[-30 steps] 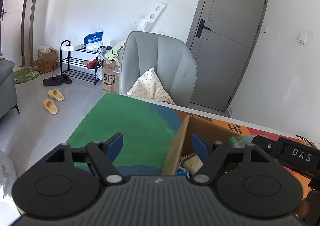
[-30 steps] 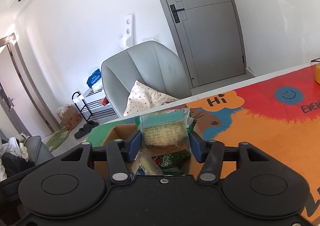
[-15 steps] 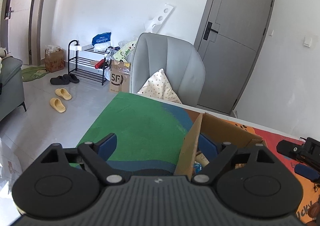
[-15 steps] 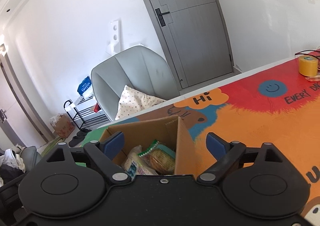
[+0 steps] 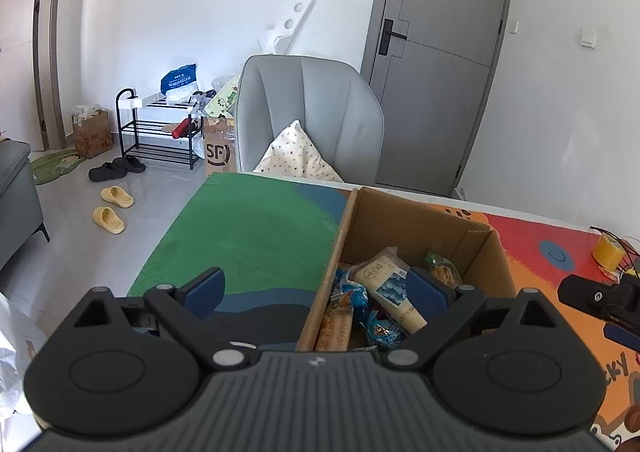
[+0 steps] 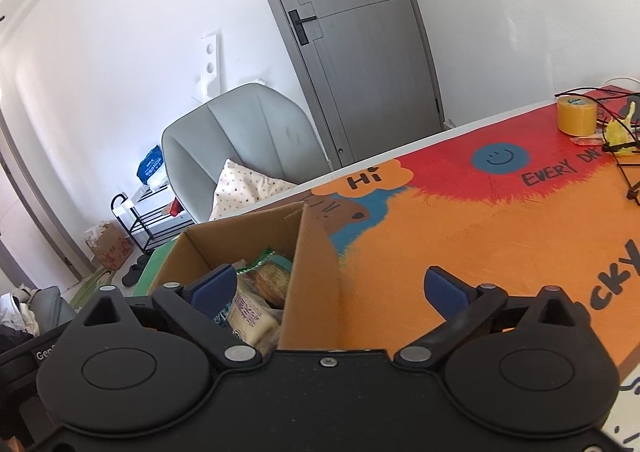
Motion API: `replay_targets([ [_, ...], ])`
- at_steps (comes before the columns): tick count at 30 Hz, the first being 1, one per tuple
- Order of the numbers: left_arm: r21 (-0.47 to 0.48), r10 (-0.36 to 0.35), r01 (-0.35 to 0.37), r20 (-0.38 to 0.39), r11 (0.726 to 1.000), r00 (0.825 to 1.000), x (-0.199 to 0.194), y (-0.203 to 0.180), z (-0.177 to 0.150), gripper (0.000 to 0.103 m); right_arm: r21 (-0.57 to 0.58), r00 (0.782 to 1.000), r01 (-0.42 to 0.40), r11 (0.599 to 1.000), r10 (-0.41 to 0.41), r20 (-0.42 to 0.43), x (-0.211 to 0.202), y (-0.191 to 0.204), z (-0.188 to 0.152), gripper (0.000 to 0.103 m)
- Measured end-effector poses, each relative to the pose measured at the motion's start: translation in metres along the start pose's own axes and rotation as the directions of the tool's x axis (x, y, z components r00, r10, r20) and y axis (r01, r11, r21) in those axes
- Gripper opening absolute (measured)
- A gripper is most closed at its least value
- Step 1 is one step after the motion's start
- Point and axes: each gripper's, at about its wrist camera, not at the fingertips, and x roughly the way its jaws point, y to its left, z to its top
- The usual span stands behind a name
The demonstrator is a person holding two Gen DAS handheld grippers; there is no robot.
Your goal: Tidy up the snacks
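Both the left gripper [image 5: 316,286] and right gripper [image 6: 330,286] have just been opening and gape wide, empty, each straddling a wall of the cardboard box [image 6: 308,252]; closing now risks crushing that wall or tipping the snack packets [image 5: 384,292] out

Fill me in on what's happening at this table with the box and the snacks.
A person holding a tool in each hand is packing snacks into a cardboard box on the colourful table mat. The right tool has just been opening, with nothing gripped; its jaws straddle the box's wall. The left tool, also just opened and empty, straddles the opposite wall. Several wrapped snack packs already lie inside.
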Motion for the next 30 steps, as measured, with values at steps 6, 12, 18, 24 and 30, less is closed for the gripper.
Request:
replay_targets([
  [6,0.029,-0.012,0.012,-0.007,0.999,1.000,-0.012,-0.014,-0.005,0.097,0.011,1.000,0.017,1.000,-0.017,0.005,-0.018,-0.018,0.000,0.103],
  [12,0.048,-0.021,0.022,-0.025,0.999,0.999,-0.025,-0.024,-0.008,0.101,0.020,0.999,0.037,0.999,-0.037,0.008,-0.035,-0.033,-0.002,0.103],
  [18,0.073,-0.034,0.036,-0.025,0.997,0.999,-0.042,-0.035,-0.012,0.102,0.031,0.998,0.054,0.998,-0.055,0.014,-0.054,-0.050,-0.004,0.103],
  [24,0.088,-0.042,0.044,-0.027,0.995,0.999,-0.055,-0.043,-0.011,0.102,0.018,0.998,0.054,0.998,-0.055,0.027,-0.071,-0.058,-0.003,0.103],
  [30,0.106,-0.041,0.042,-0.016,0.993,0.999,-0.070,-0.046,-0.009,0.102,0.011,0.998,0.051,0.999,-0.051,0.044,-0.088,-0.062,-0.003,0.103],
])
